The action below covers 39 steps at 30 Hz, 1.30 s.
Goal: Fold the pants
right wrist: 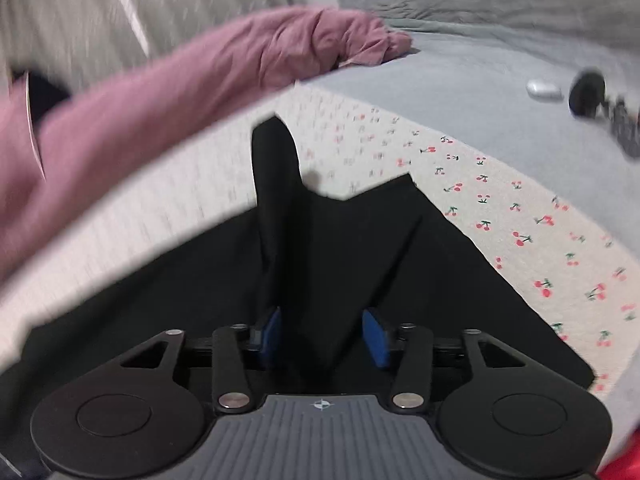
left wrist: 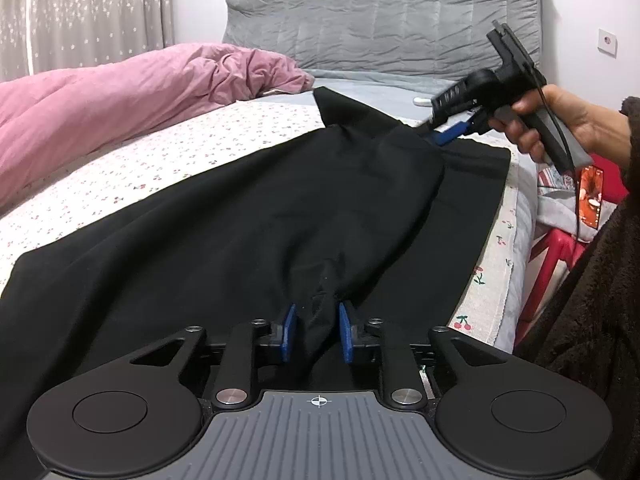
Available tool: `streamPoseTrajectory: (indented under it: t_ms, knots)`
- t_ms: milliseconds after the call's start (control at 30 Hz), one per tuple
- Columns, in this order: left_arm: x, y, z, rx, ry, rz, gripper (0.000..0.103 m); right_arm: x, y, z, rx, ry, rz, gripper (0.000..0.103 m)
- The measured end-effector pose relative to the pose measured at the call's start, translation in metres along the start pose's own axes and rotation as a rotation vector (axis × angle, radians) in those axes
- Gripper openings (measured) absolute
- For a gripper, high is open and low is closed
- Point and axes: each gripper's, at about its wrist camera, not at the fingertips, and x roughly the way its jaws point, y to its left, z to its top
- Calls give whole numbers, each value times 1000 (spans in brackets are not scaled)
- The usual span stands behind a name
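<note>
Black pants [left wrist: 224,232] lie across the cherry-print bed sheet [left wrist: 168,160]. My left gripper [left wrist: 318,330] has its blue pads on either side of a bunched fold of the pants at the near end and grips it. My right gripper [left wrist: 438,136] shows in the left wrist view at the far right, holding a lifted part of the pants. In the right wrist view the pants [right wrist: 320,248] run up between the blue pads of the right gripper [right wrist: 326,334], with a raised flap ahead. That view is motion-blurred.
A pink duvet [left wrist: 120,92] is heaped at the left of the bed. A grey padded headboard [left wrist: 380,20] stands behind. A small white case [right wrist: 542,90] and a dark object [right wrist: 588,94] lie on the grey sheet. Red furniture [left wrist: 556,248] stands beside the bed's right edge.
</note>
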Motion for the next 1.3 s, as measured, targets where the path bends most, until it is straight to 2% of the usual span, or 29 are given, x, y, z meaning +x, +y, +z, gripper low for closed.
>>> streamPoseTrajectory:
  t_ms: [67,167,333,467,567,600,633,667,700,733,800,933,1033,1167,1300]
  knots:
    - [1,-1,-1,3,-3,5,18,7,-16,4,99,-6,20,47]
    - [2,-2,-2,1,-4,8,18,20,-25,9,142,-24,-48,33]
    - [1,-5,-4,18,-14,19,18,31,-11,14,96,-78,-163,33]
    - [1,-5,-5,22,-18,22,18,35,-5,14,66,-82,-206,39]
    - [2,-7,-5,25,-23,28,18,44,-4,12,34,-95,-227,39]
    - [2,-7,-5,27,-24,32,18,46,-2,11,8,-100,-237,33]
    - [2,-9,-5,29,-26,36,17,45,-1,9,-21,-104,-253,22]
    - [2,-9,-5,32,-29,41,15,46,4,10,-60,-105,-277,3]
    - [1,-10,-5,34,-33,47,8,44,5,11,-75,-105,-285,1]
    - [0,-10,-5,33,-36,52,3,41,5,13,-70,-114,-287,1]
    - [-5,-8,-3,24,-53,57,0,27,9,15,-76,-142,-303,1]
    - [-13,-4,0,14,-73,41,0,-2,15,16,-158,-169,-368,1]
    - [-13,-7,-1,36,-52,20,0,-18,5,7,-194,-135,-393,1]
    - [-11,-15,-5,94,-21,17,0,-29,-16,-12,-177,-98,-365,1]
    - [-16,-18,-7,114,-22,22,0,-30,-25,-20,-150,-89,-328,1]
